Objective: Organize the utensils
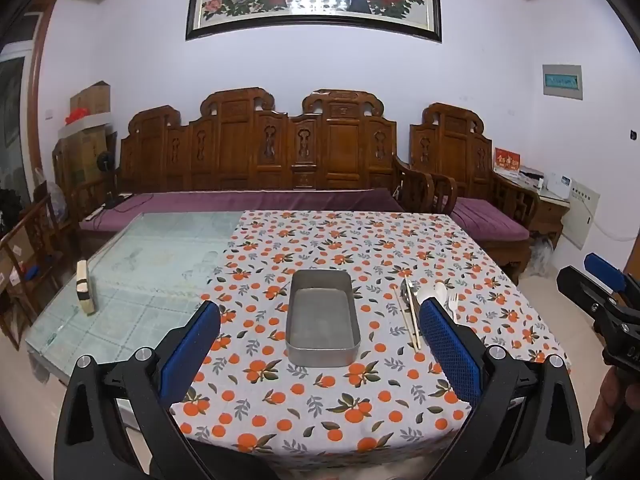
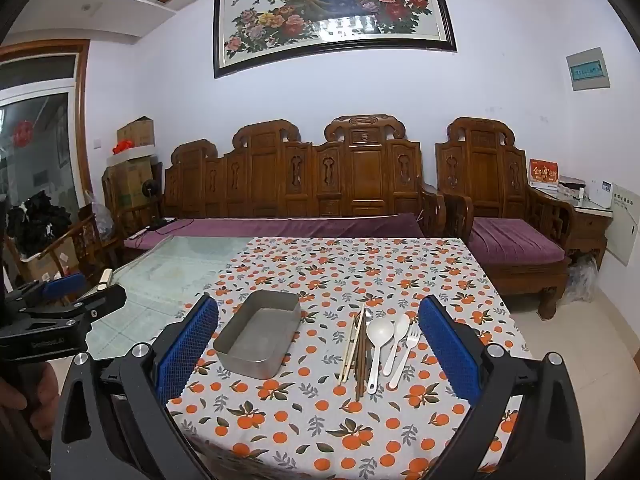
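An empty rectangular metal tin (image 1: 323,320) (image 2: 260,334) stands on the orange-patterned tablecloth (image 1: 320,400) (image 2: 320,420). To its right lie pale chopsticks (image 2: 350,346) (image 1: 408,318), dark chopsticks (image 2: 361,356), a large white spoon (image 2: 377,340), a smaller white spoon (image 2: 398,336) and a white fork (image 2: 408,350) (image 1: 452,304). My left gripper (image 1: 320,344) is open and empty, above the near table edge facing the tin. My right gripper (image 2: 318,344) is open and empty, facing the tin and utensils.
The left part of the table is bare glass (image 1: 140,280) with a small pale block (image 1: 86,292) near its left edge. A carved wooden sofa (image 1: 260,160) with purple cushions stands behind the table. An armchair (image 2: 500,220) stands at the back right.
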`<move>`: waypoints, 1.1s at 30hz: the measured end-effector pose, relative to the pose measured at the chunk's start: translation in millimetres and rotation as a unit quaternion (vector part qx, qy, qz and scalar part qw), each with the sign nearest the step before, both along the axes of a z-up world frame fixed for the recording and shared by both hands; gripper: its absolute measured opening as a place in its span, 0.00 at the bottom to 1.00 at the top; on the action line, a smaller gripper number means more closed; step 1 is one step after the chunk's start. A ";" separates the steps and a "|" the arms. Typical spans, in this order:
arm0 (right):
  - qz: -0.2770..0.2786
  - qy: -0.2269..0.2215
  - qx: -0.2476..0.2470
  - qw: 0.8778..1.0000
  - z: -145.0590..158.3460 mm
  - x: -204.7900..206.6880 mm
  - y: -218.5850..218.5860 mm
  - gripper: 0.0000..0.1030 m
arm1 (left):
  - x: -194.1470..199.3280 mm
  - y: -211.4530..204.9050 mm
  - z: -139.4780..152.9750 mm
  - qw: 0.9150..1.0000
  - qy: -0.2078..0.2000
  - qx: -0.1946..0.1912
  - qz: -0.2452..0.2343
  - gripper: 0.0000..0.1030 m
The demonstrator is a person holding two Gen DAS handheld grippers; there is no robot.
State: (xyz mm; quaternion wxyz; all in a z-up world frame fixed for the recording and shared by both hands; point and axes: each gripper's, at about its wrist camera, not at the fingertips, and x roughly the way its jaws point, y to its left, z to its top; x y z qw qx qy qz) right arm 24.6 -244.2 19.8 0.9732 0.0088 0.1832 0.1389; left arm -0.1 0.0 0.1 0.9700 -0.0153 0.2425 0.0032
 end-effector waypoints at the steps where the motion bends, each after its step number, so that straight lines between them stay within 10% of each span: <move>1: 0.000 -0.001 0.000 1.000 0.0 -0.1 0.0 0.97 | 0.1 0.2 -0.1 1.000 0.000 -0.001 -0.001 0.94; 33: 0.001 0.001 0.005 1.000 4.2 -0.8 0.2 0.97 | -7.1 -8.6 13.4 1.000 -0.015 0.007 -0.008 0.94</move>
